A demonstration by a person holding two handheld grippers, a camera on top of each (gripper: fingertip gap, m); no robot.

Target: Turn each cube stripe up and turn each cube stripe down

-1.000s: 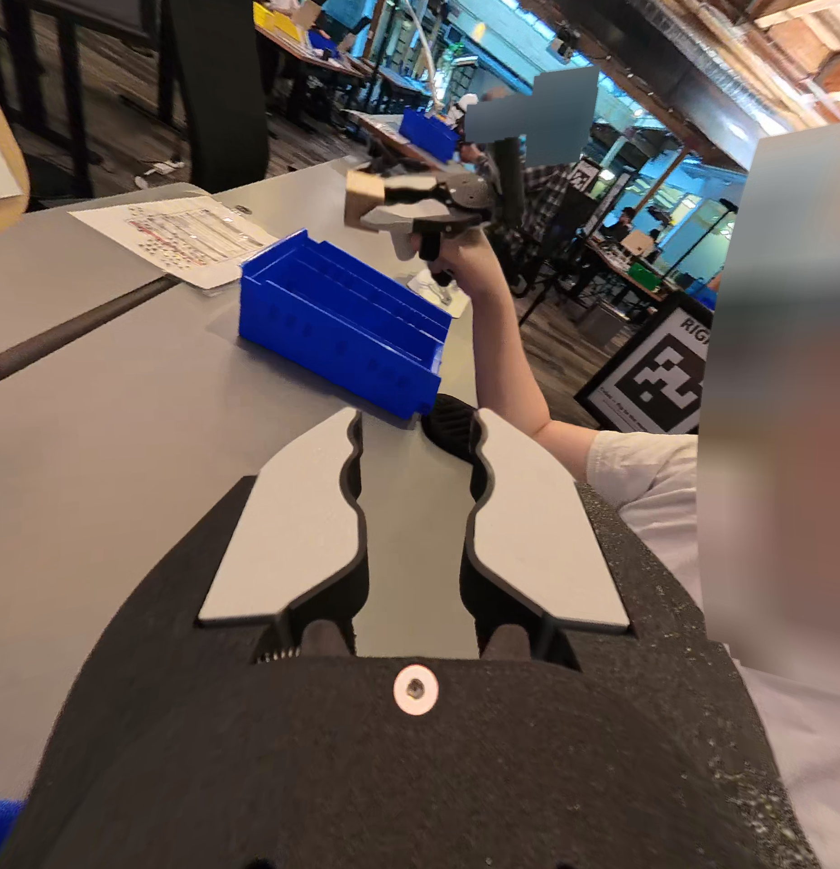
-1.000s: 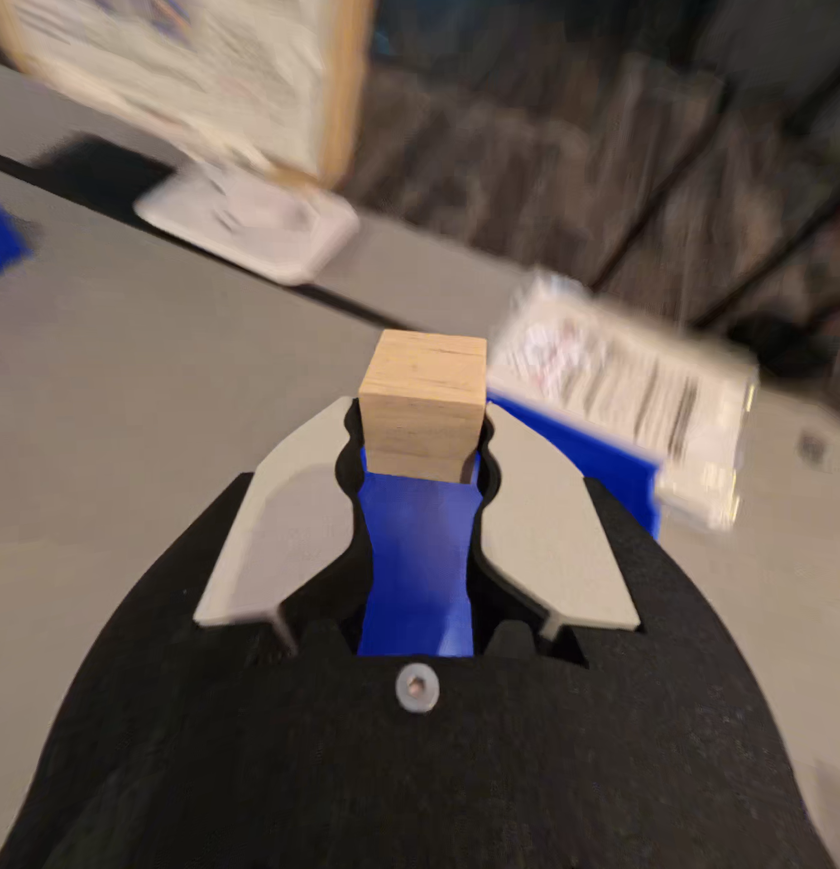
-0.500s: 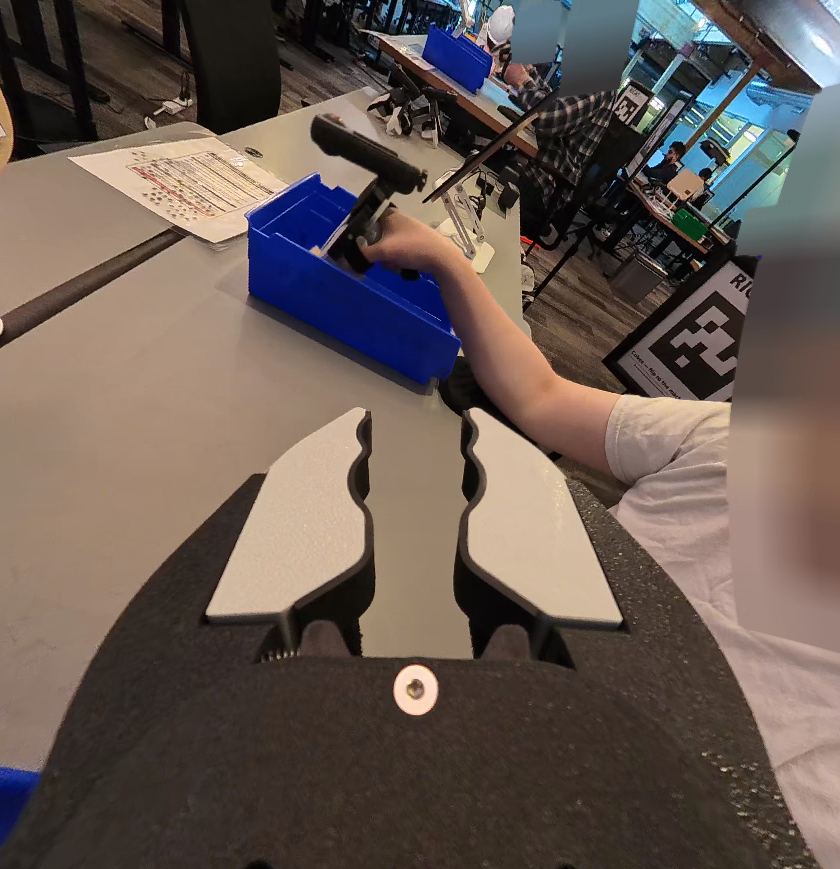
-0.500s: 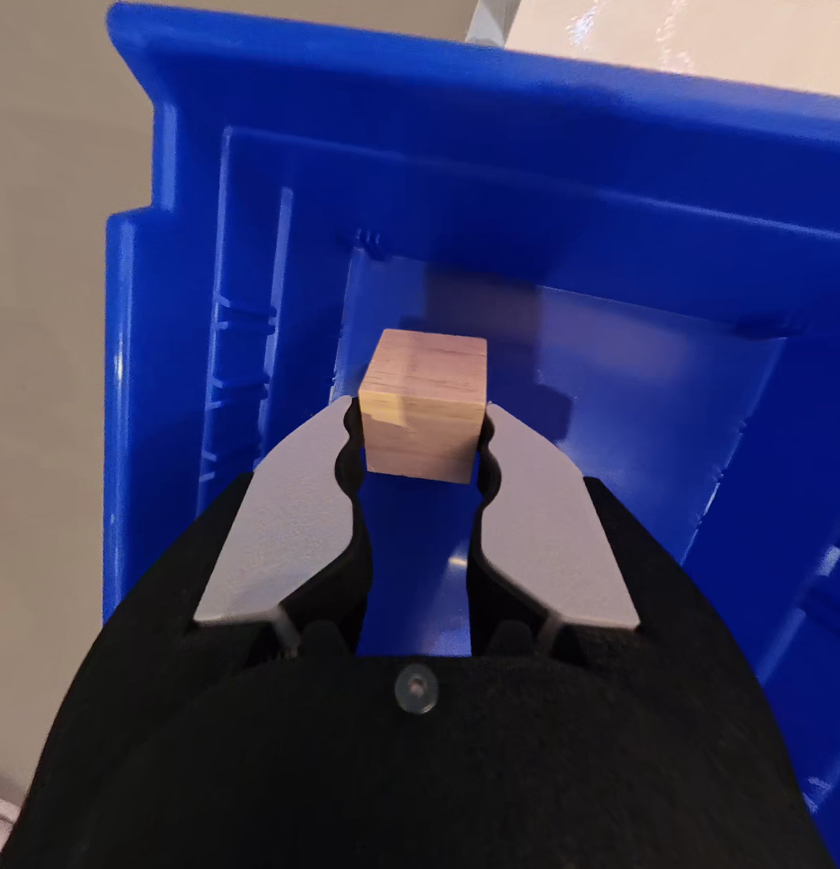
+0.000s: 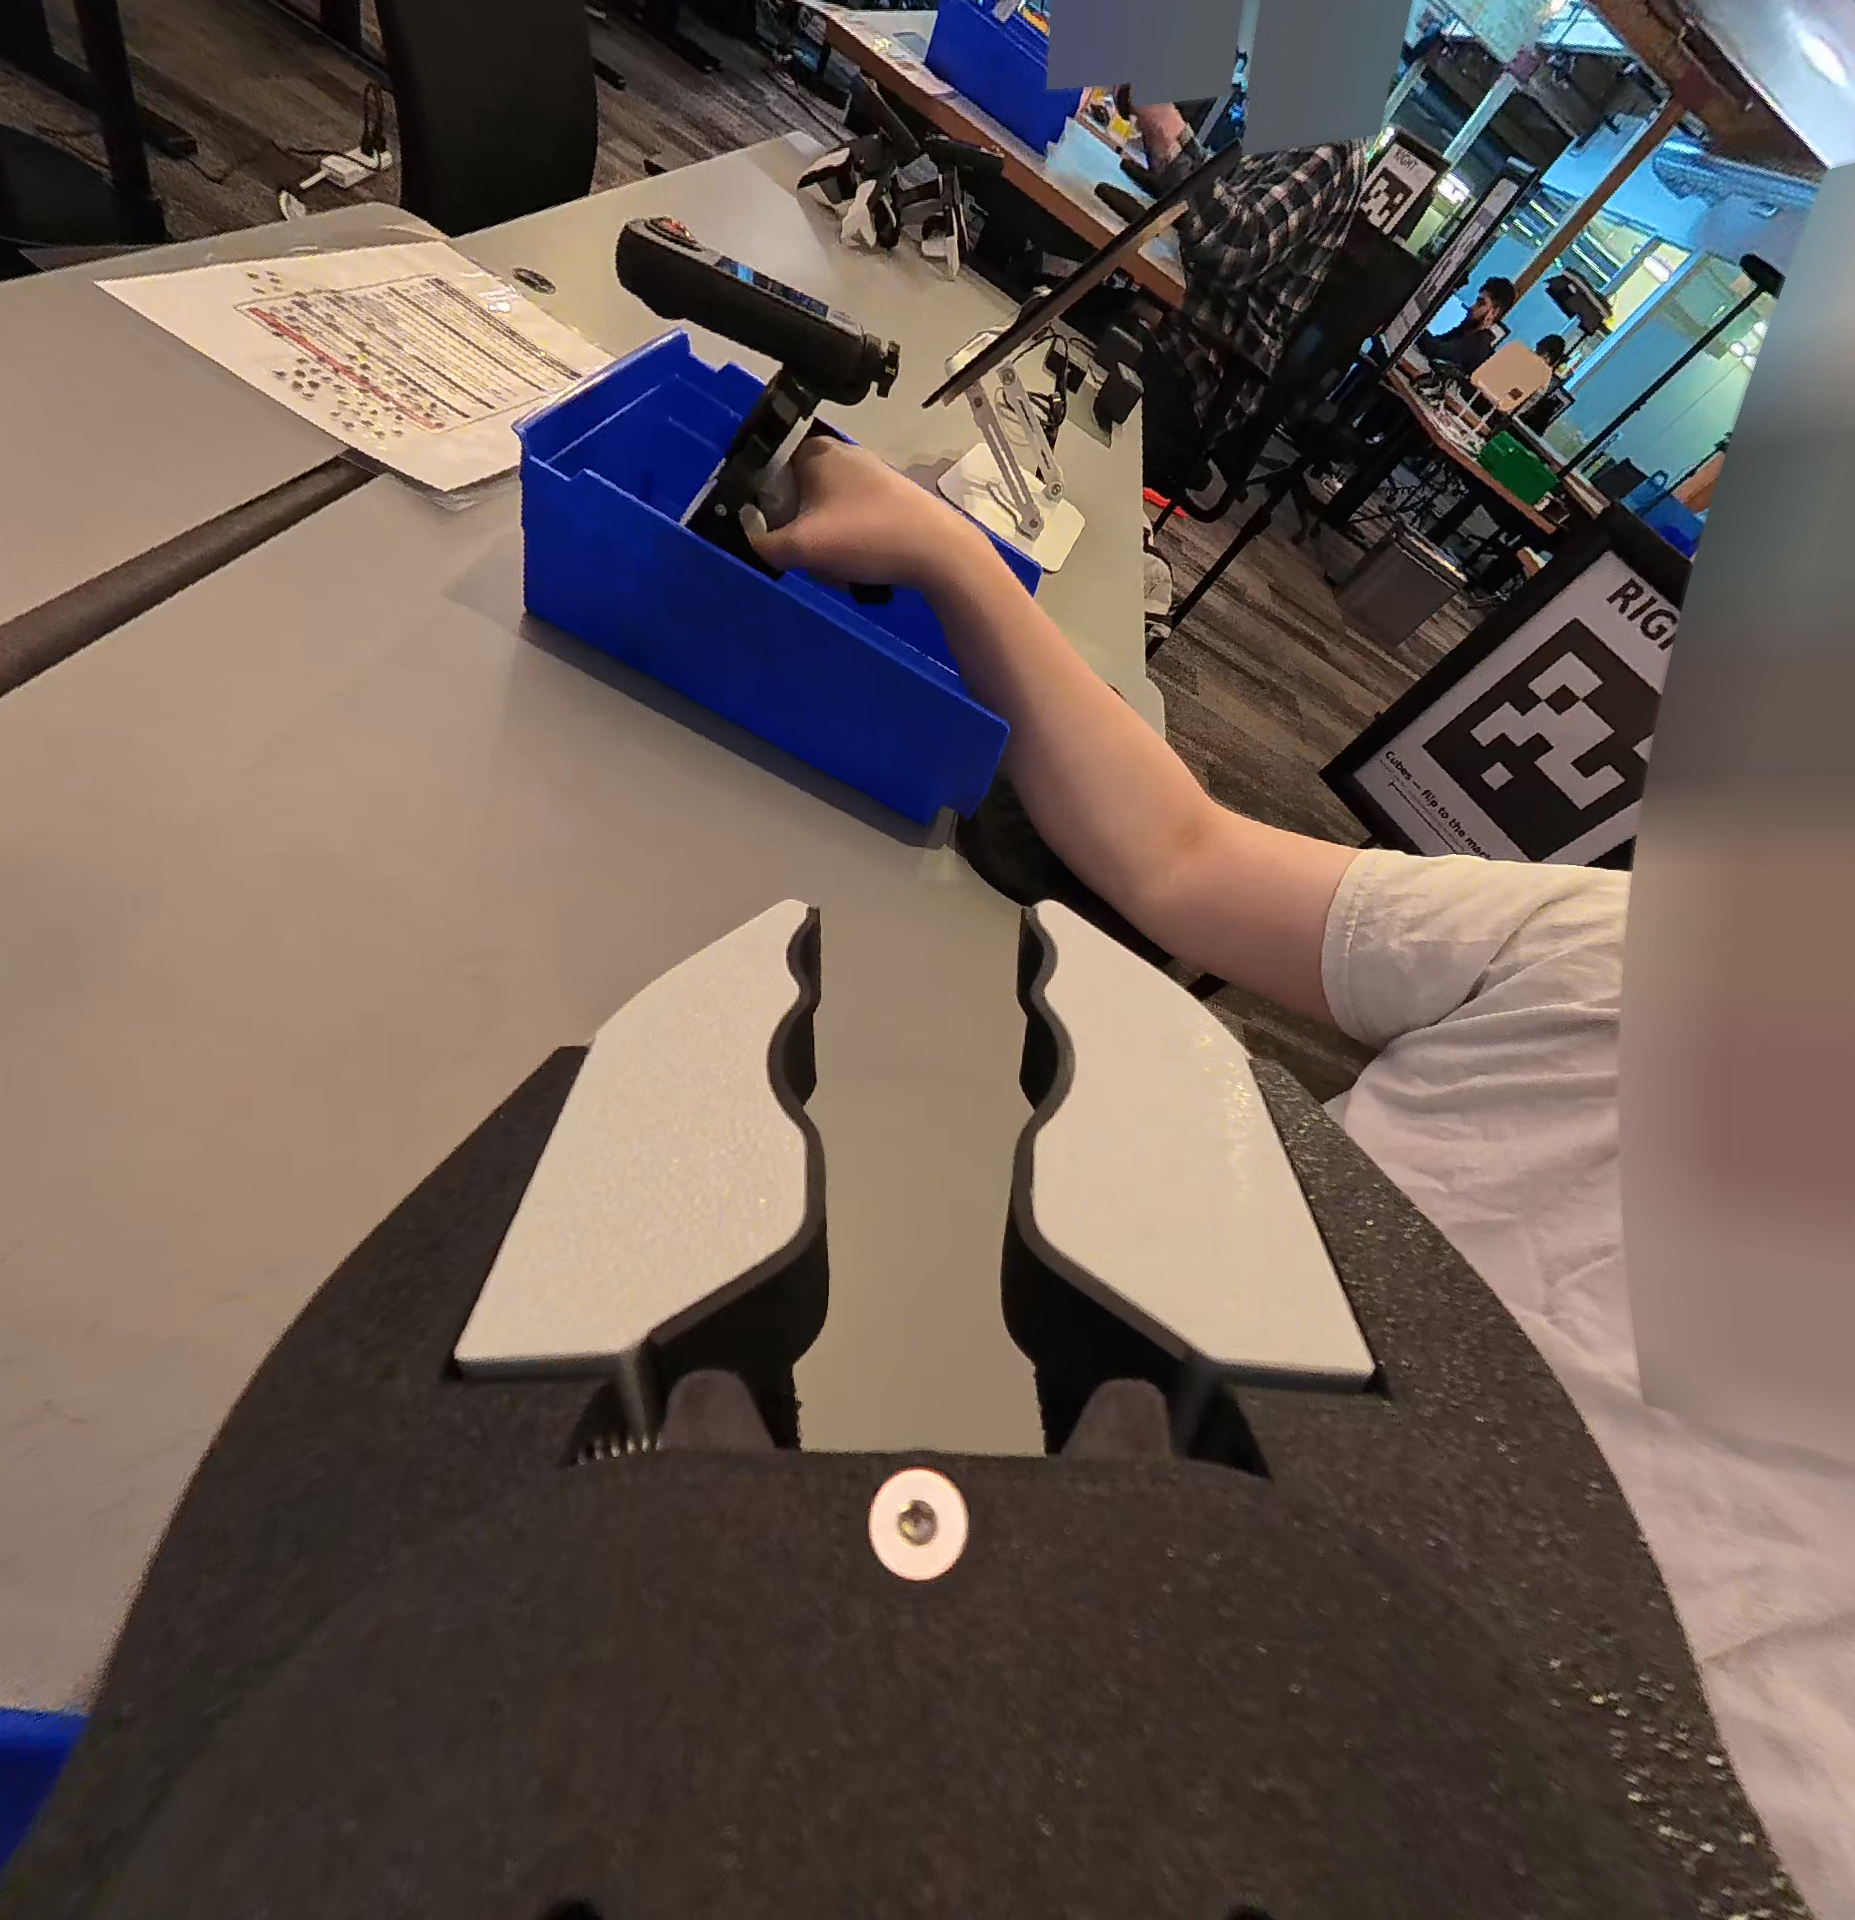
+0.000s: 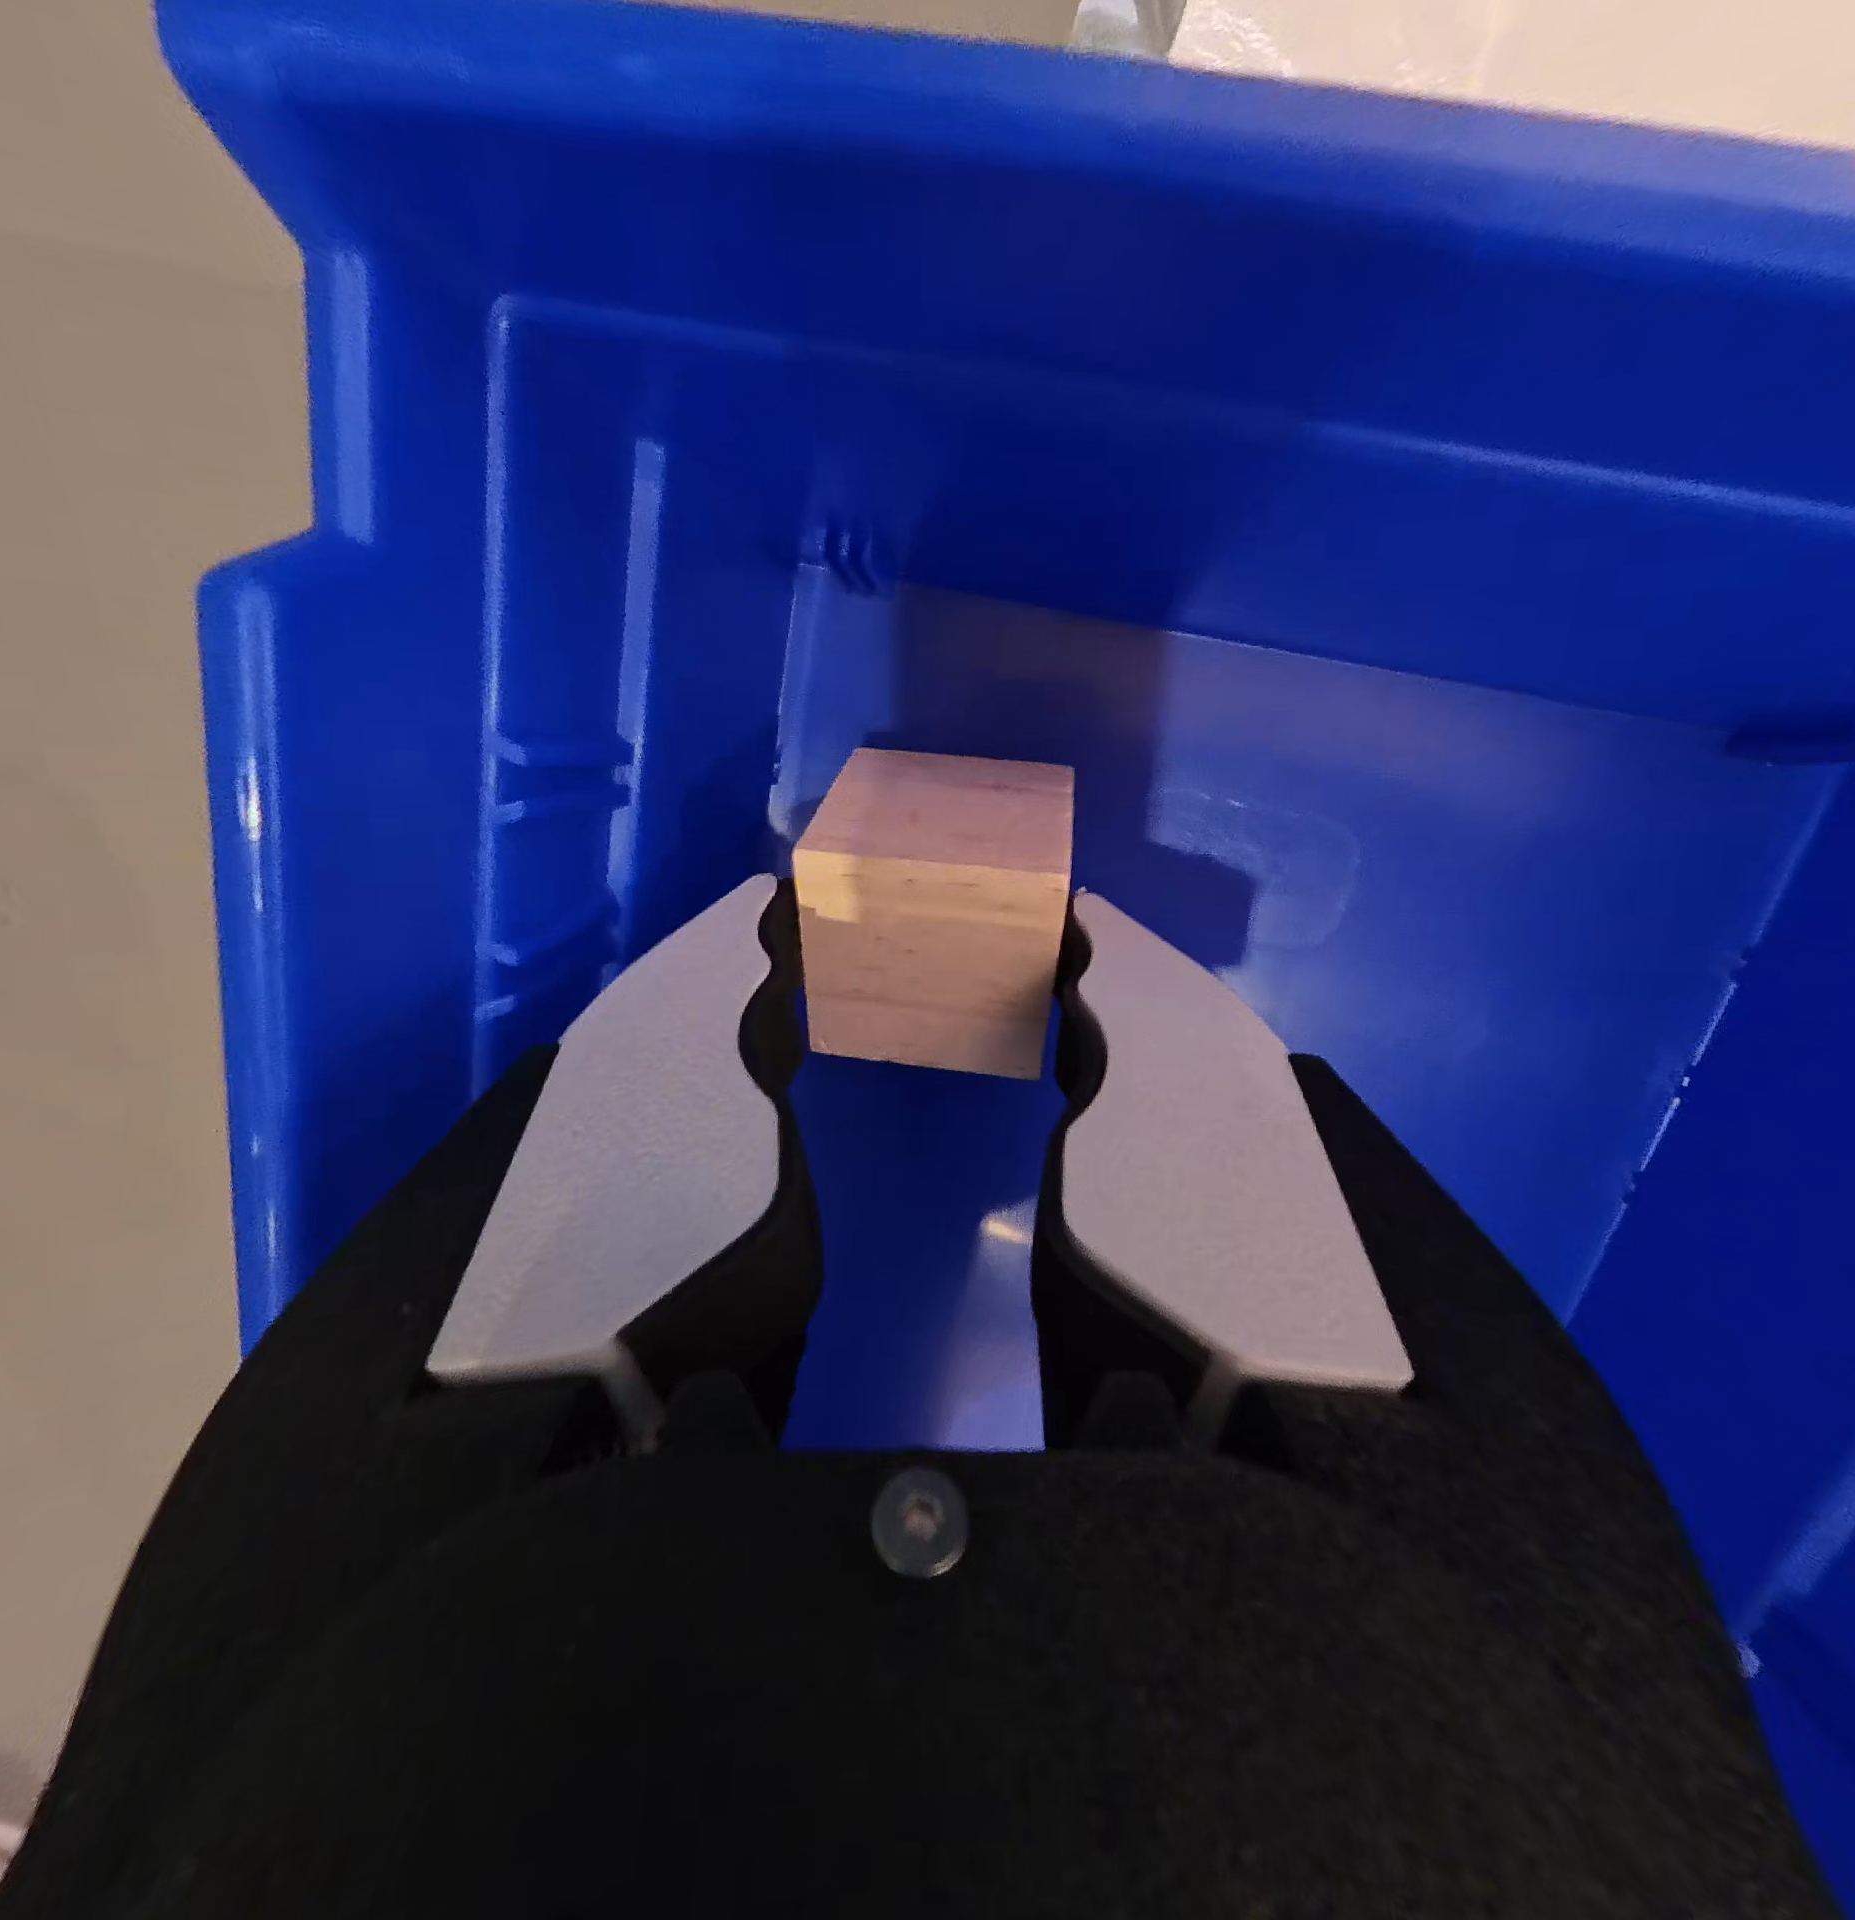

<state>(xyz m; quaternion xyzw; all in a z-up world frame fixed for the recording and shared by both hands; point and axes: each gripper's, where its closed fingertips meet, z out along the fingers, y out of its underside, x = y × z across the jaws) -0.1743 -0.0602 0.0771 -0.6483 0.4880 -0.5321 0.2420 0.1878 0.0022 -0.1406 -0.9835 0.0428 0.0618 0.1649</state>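
My right gripper [image 6: 928, 894] is shut on a plain wooden cube [image 6: 933, 935], held between the fingertips low inside the blue bin [image 6: 1006, 260]. No stripe shows on the cube's visible faces. I cannot tell whether the cube touches the bin floor. In the left wrist view the right gripper [image 5: 741, 488] reaches down into the same bin [image 5: 757, 665], with its fingertips and the cube hidden by the bin wall. My left gripper [image 5: 918, 914] is open and empty, low over the grey table [image 5: 279, 935], well short of the bin.
The person's forearm [image 5: 1089, 769] crosses the bin's right end. A laminated sheet [image 5: 383, 343] lies behind the bin and a tablet stand [image 5: 1016, 488] is to its right. A patterned sign [image 5: 1546, 727] stands off the table edge. A dark seam [image 5: 154, 582] crosses the table.
The right gripper swung the cube from high above the table down into the blue bin and lowered it further. The left gripper stayed open and shifted only slightly.
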